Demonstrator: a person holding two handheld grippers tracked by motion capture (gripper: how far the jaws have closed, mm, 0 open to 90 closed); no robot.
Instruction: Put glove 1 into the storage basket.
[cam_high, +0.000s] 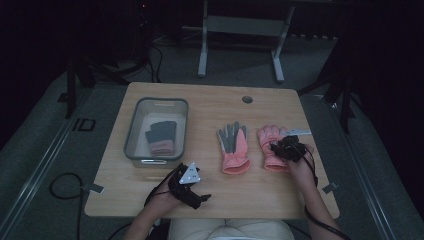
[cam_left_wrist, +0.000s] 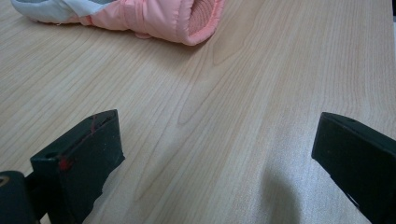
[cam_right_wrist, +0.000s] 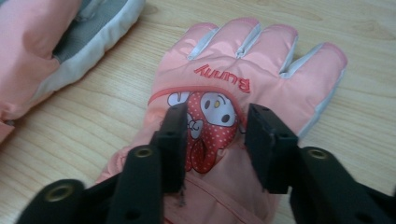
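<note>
While the left hand-held gripper (cam_high: 196, 196) waits at approx. 7 o'clock on the counter (cam_high: 210, 100), jaws spread wide w/ nothing but bare wood between them, the right hand-held gripper (cam_right_wrist: 214, 135) sits over the printed pink glove (cam_right_wrist: 243, 93) at approx. 4 o'clock. Its jaws are part open, straddling the cartoon patch on the back of the glove; pads don't press the fabric, so nothing is held. That glove lies flat, back side up, fingers pointing toward 12 o'clock. The second pink glove (cam_high: 234, 147), grey palm up, lies just beside it toward 9 o'clock, apart from it. A dark glove (cam_high: 161, 136) rests in the clear bin (cam_high: 132, 130) at approx. 10 o'clock.

Handling, as a judgement: padded, quilted shell, so light, soft and floppy; it'll squash under the pads and droop once lifted. The smooth shell looks a bit slick. Best hold is prob. a pinch of bunched fabric mid-back or at the thicker ribbed cuff, not the loose fingers, which would fold and slip.
</note>
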